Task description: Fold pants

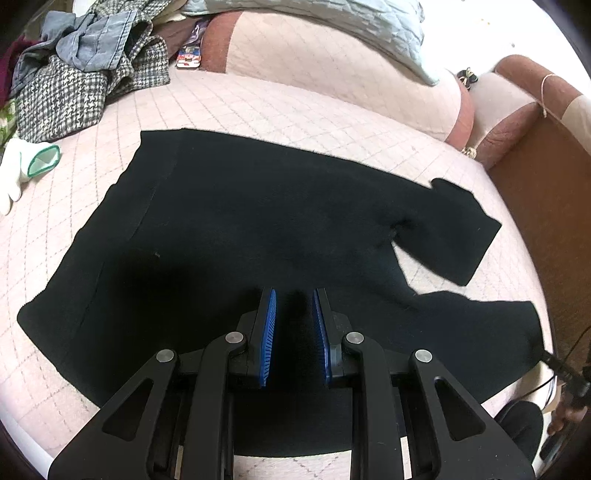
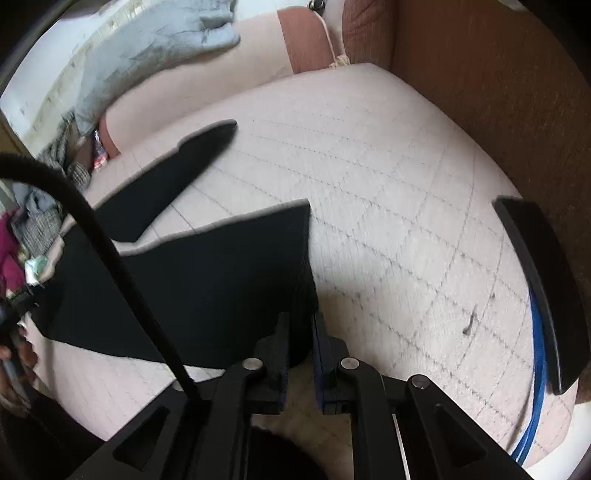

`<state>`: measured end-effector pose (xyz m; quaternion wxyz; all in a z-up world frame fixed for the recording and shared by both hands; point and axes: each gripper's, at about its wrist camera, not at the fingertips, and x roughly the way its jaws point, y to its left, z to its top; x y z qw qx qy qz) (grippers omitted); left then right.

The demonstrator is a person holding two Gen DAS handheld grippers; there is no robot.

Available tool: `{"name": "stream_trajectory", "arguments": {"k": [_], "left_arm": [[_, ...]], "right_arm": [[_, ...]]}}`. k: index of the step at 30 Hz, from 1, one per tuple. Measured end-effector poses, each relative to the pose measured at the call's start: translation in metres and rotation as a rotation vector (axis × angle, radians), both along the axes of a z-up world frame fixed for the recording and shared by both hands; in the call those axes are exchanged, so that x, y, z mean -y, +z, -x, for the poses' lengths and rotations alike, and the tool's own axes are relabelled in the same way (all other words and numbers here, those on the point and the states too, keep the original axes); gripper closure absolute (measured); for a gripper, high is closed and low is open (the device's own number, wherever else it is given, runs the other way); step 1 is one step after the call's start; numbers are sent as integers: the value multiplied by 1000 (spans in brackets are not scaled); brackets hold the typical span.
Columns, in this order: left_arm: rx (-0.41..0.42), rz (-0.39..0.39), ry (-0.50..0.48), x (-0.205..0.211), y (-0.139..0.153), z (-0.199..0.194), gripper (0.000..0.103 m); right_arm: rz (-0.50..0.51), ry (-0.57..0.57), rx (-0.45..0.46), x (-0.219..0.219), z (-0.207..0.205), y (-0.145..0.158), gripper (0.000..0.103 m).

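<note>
Black pants (image 1: 258,206) lie flat on a pink quilted cover (image 1: 295,107), with both short legs pointing right. My left gripper (image 1: 294,295) is over the near edge of the pants. Its blue pads stand close together, with black cloth filling the narrow gap. In the right wrist view the same pants (image 2: 221,266) spread out to the left. My right gripper (image 2: 300,317) is shut on the corner of the near leg's hem. The far leg (image 2: 192,166) lies loose beyond it.
A heap of checked and denim clothes (image 1: 81,74) and a white glove (image 1: 22,166) lie at the left. Cushions (image 1: 332,62) and a grey quilt (image 1: 351,22) line the back. A brown side panel (image 2: 480,92) bounds the right edge, beside a black curved piece (image 2: 535,288). A black cable (image 2: 110,240) crosses the right wrist view.
</note>
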<state>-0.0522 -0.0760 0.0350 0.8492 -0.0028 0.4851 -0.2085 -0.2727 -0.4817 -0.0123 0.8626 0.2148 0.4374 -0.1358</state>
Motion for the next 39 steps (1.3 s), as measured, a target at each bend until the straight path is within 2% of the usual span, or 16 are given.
{"name": "stream_trajectory", "arguments": {"k": [2, 5, 7, 9, 10, 12, 14, 21, 27, 31, 35, 36, 38, 39], "left_arm": [[-10, -27, 3, 1, -4, 1, 84], [-11, -32, 2, -2, -6, 2, 84], [-1, -35, 5, -3, -4, 2, 84], [3, -47, 9, -4, -4, 2, 84], [3, -52, 11, -4, -4, 2, 84], [-2, -68, 13, -4, -7, 2, 84], [-1, -85, 11, -3, -9, 2, 84], [15, -118, -8, -2, -12, 2, 84], [26, -129, -21, 0, -12, 3, 84], [48, -111, -18, -2, -6, 2, 84], [55, -61, -28, -4, 3, 0, 84], [56, -56, -28, -4, 4, -2, 82], [58, -40, -26, -5, 7, -6, 58], [59, -28, -25, -6, 9, -9, 41]], "right_arm": [[-34, -24, -2, 4, 0, 3, 88], [41, -40, 20, 4, 2, 22, 81], [63, 11, 81, -6, -1, 39, 75], [45, 78, 136, -19, -11, 51, 61], [32, 111, 156, -25, -18, 54, 58], [-4, 193, 186, -44, -38, 55, 57], [-25, 259, 177, -68, -63, 49, 57], [6, 424, 111, -139, -116, 21, 56], [34, 434, 70, -164, -130, 0, 54], [31, 446, 91, -172, -131, 8, 53], [71, 481, 135, -175, -140, 25, 36], [73, 485, 146, -174, -143, 27, 36], [71, 493, 157, -171, -151, 31, 36], [77, 495, 158, -169, -158, 32, 36]]}}
